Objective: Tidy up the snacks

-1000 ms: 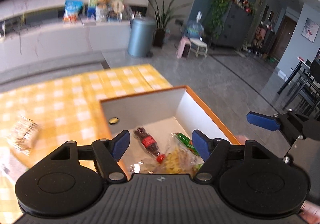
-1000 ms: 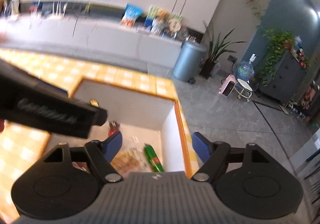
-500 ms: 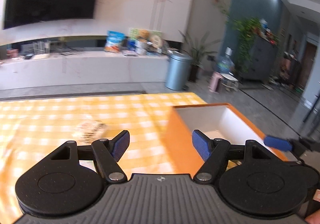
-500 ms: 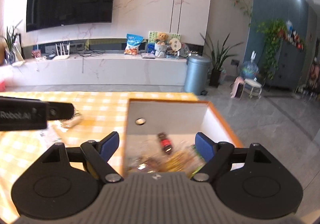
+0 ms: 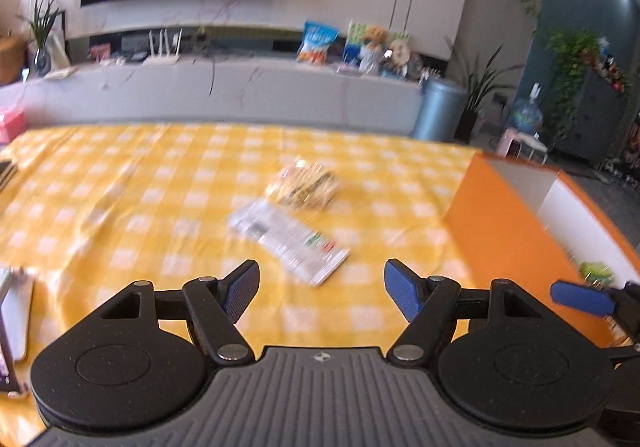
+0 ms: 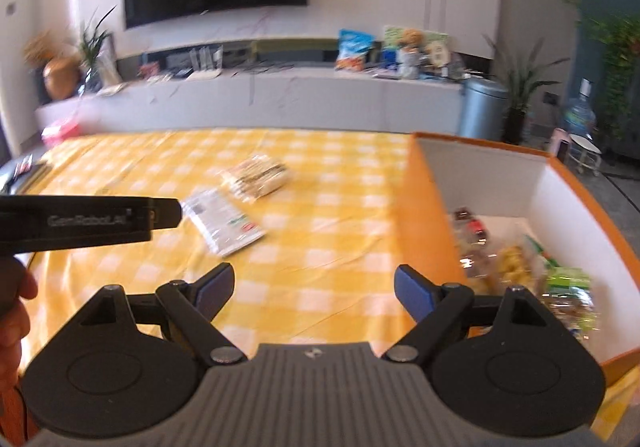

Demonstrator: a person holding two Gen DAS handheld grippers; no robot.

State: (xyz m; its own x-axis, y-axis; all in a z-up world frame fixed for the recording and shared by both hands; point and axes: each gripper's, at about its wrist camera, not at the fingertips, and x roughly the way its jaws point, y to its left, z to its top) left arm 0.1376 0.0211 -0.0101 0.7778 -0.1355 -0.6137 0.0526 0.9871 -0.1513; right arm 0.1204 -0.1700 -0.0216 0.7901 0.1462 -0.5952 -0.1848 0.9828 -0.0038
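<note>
A flat white snack packet (image 5: pixel 288 240) and a clear bag of biscuits (image 5: pixel 303 186) lie on the yellow checked tablecloth (image 5: pixel 120 207); both show in the right wrist view, the packet (image 6: pixel 222 222) and the bag (image 6: pixel 258 176). My left gripper (image 5: pixel 321 294) is open and empty, just short of the white packet. My right gripper (image 6: pixel 313 288) is open and empty over the cloth, beside the orange box (image 6: pixel 430 207). The box holds several snacks (image 6: pixel 516 267) and a small cola bottle (image 6: pixel 474 227).
The box also shows at the right of the left wrist view (image 5: pixel 504 231). The left gripper's body (image 6: pixel 80 223) crosses the left of the right wrist view. A grey object (image 5: pixel 16 319) lies at the table's left edge. A long white counter (image 6: pixel 280 99) stands beyond the table.
Both grippers have swung left, away from over the box, and now face the tablecloth with the two loose snacks. Both stay open and empty.
</note>
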